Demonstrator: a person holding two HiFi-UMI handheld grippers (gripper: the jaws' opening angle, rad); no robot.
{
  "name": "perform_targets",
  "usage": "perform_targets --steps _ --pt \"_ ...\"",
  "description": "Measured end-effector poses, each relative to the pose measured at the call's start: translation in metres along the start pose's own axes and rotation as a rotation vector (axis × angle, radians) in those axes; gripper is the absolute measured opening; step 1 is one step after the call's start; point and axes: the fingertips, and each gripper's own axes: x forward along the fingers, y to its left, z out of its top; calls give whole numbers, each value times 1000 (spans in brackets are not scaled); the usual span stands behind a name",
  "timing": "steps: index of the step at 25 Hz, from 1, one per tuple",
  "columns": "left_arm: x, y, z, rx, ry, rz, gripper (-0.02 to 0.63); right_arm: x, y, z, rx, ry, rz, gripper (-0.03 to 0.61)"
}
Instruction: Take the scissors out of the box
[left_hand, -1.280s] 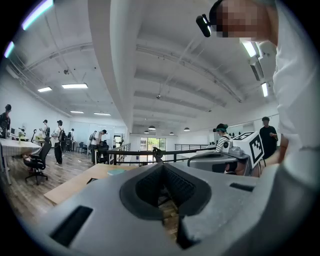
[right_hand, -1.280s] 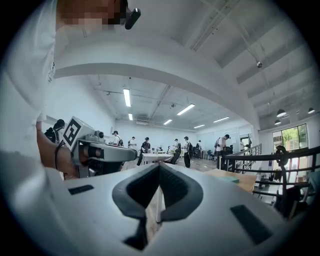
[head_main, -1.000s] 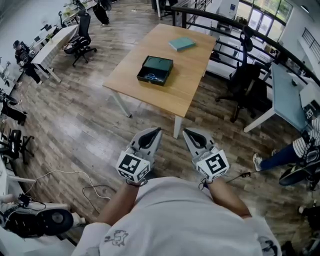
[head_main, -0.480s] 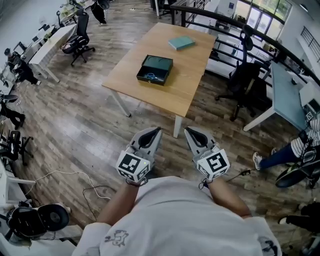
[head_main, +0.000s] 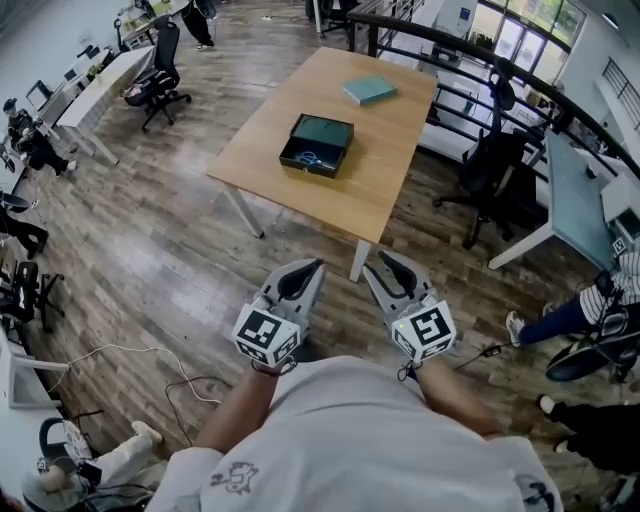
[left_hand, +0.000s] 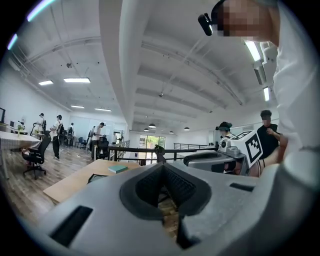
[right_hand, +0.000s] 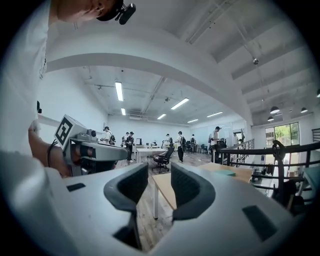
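Wooden floor (head_main: 175, 255) open before table (head_main: 375, 165), box (head_main: 308, 170)

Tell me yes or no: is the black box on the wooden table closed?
No: the box lies open on the table, with the blue-handled scissors showing inside it.

Wooden tabletop (head_main: 380, 190) top centre, teal notebook (head_main: 369, 90) near its far edge. Black office chair (head_main: 160, 75) beside white desk (head_main: 95, 90) upper left, another chair (head_main: 495, 160) right. Black railing (head_main: 470, 50) upper right. White cable (head_main: 150, 355) on plank floor (head_main: 150, 250), lower left.
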Motion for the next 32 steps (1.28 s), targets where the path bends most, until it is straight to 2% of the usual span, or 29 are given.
perform_targets --steps 5,13,21,27,32 --pt "-1 32 -2 -12 5 -11 5 35 8 -4 0 26 15 179" --pt "-1 110 4 -1 4 -25 5 115 14 6 -8 19 9 183" --pt "-15 178 16 18 10 -76 5 195 38 20 -14 16 21 183" --pt "-24 209 7 -5 16 -77 5 224 50 15 -15 42 27 183" --pt "-15 223 2 -20 27 -77 5 241 42 12 -8 53 32 183"
